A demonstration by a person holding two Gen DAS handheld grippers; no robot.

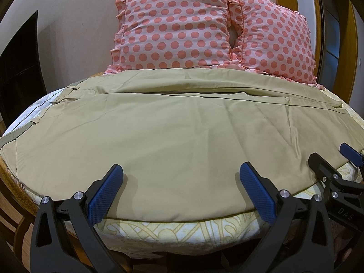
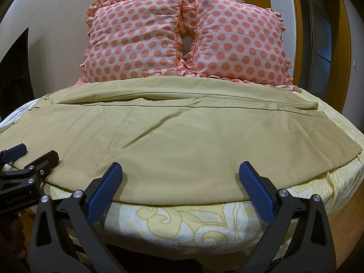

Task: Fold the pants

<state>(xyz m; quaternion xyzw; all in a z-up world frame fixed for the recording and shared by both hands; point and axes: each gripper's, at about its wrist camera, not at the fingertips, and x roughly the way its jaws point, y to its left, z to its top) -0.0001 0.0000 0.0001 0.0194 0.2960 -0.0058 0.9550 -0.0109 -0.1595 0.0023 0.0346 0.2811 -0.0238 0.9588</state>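
Left wrist view: your left gripper (image 1: 182, 188) has its jaws spread wide, nothing between them, hovering at the bed's near edge. The pants (image 1: 182, 132) lie flat on the bed (image 1: 173, 227) straight ahead of the jaws, long axis running left to right across the view, waistband (image 1: 36, 113) toward the left edge, leg ends off toward the right. The pillows (image 1: 177, 29) sit at the far edge behind them. Your right gripper (image 1: 336, 159) shows at the right, over the pants' near hem.

Right wrist view: right gripper (image 2: 180, 187), jaws also spread and empty, near edge again. Pants (image 2: 182, 141) ahead, same crosswise lie; the leg cuff end (image 2: 318, 107) is on this side, so your right is nearer the cuffs and your left gripper (image 2: 34, 154) nearer the waist. The left's jaws look parted here too. The next fold likely turns on that left-right axis: grab the near long edge, I'd guess.
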